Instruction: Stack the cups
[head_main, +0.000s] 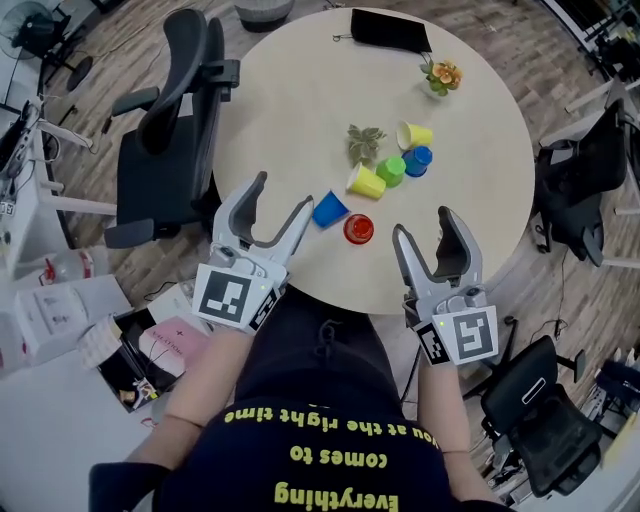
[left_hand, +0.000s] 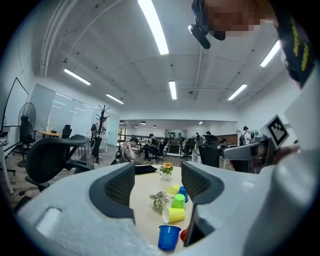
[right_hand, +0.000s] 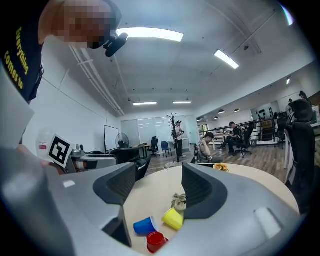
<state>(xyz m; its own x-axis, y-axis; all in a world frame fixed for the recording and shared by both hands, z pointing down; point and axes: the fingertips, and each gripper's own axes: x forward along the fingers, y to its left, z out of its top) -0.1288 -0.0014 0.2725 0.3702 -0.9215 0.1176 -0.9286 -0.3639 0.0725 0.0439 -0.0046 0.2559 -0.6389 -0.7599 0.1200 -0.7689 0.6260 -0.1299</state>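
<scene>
Both released and empty, left hand-held gripper (head_main: 283, 192) and right hand-held gripper (head_main: 421, 221) point nearly level toward cups (head_main: 366, 182).

left gripper view | red cup (left_hand: 183, 235) mostly hidden behind a jaw of left tool (left_hand: 157, 172) | distant people (left_hand: 133, 148) too small to detail

"What is the room like?"
"A big office with a wood floor (head_main: 545, 70) and long lights (left_hand: 154, 27) on the white ceiling."
"Any furniture?"
"A round table (head_main: 290, 90), black chairs (head_main: 165, 160) around it, and a fan (left_hand: 27, 114) far off."
</scene>
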